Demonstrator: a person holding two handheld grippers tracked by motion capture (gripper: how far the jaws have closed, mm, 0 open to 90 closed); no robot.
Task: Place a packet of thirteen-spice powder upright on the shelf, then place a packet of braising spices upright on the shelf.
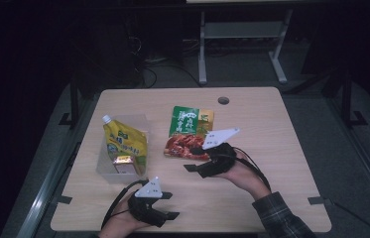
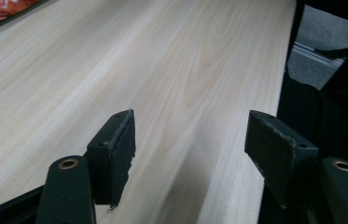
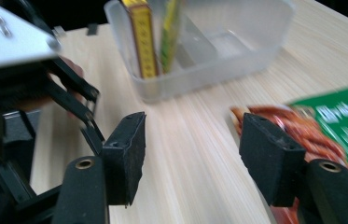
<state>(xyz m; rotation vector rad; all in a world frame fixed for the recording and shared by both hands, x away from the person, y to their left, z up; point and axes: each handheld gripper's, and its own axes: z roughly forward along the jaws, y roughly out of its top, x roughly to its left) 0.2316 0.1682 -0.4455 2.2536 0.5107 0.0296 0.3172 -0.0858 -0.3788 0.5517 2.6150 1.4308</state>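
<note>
**Table inspection: one bin, three packaged items, two grippers**

We count one wooden table (image 1: 272,163), the largest item, light in grain, with one round hole near its far edge.

Next in size, we record one clear plastic bin (image 1: 104,166) at the table's left side. It holds two items: one yellow spouted pouch (image 1: 123,141), standing tilted with its white cap toward the far left, and one small yellow-and-brown carton (image 1: 123,163), upright against the bin's near wall. In the right gripper view the bin (image 3: 255,56) appears ahead of the jaws with the carton (image 3: 143,37) at its left end.

We count one flat food packet (image 1: 188,134), green at the far end and red at the near end, lying on the table just right of the bin and apart from it.

We count two grippers. The right gripper (image 1: 192,166) sits at the packet's near end; in its own view the jaws stand well apart with bare table between them and nothing gripped, the packet (image 3: 330,126) lying beside the right-hand jaw. The left gripper (image 1: 170,206) sits near the table's front edge, well clear of the bin; its jaws stand wide, gripping nothing, over bare wood.
</note>
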